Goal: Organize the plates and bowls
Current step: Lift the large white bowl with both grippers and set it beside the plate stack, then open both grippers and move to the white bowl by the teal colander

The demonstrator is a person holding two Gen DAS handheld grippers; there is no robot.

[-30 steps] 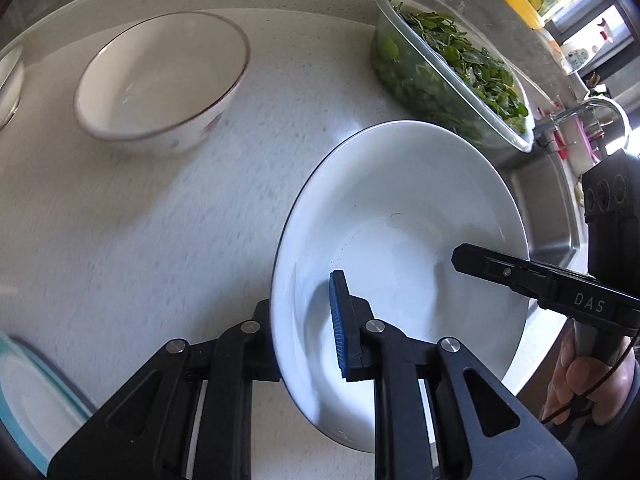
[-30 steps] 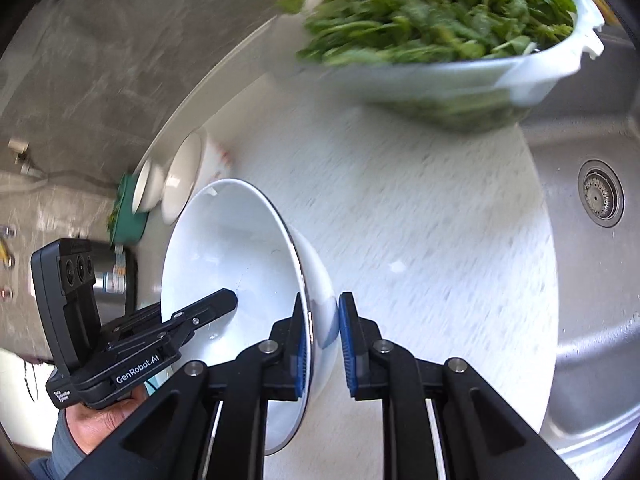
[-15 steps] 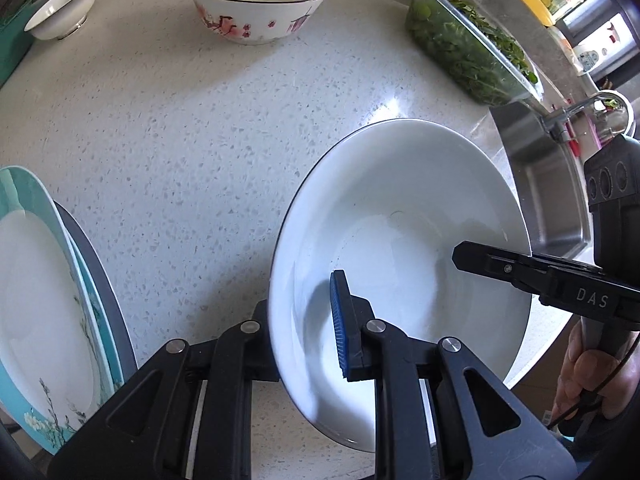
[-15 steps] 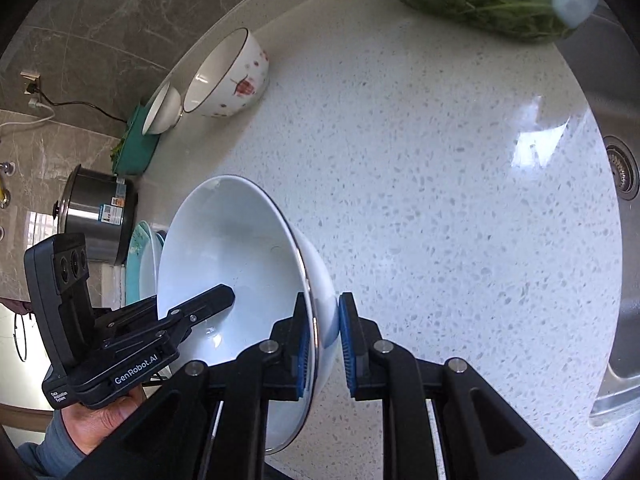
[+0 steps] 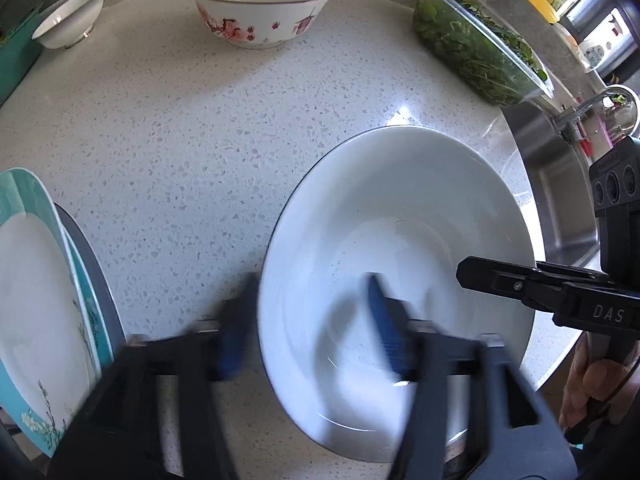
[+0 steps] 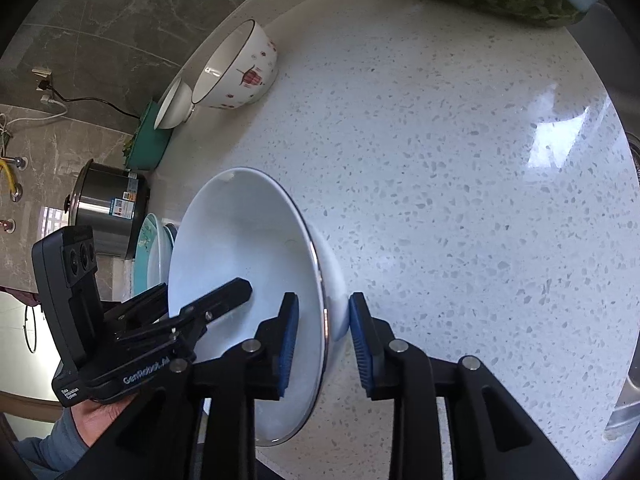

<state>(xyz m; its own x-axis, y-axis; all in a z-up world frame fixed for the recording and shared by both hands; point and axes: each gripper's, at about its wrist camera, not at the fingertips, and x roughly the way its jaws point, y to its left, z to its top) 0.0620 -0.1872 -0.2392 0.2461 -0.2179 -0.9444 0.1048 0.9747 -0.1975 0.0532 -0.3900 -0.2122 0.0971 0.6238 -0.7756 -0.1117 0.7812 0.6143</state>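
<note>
White bowl (image 5: 400, 216) set down on the speckled counter (image 5: 200, 128) near its front edge, beside the teal-rimmed plates (image 5: 36, 304). Both grips just opening: left gripper (image 5: 308, 336) spread wide astride the near rim, right gripper (image 6: 324, 336) parted, rim between its pads but unpinched. Floral bowl (image 5: 260, 12) and small white bowl (image 5: 68, 16) sit unstacked at the back; judged roughly midway

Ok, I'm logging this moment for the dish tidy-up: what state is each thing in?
white bowl: resting on the counter, released.
left gripper: jaws just opened, straddling the bowl's rim.
right gripper: jaws just opened, off the rim.
floral bowl: upright, empty.
small white bowl: upright, empty.
teal-rimmed plates: stacked.
glass dish: full of greens.
</note>
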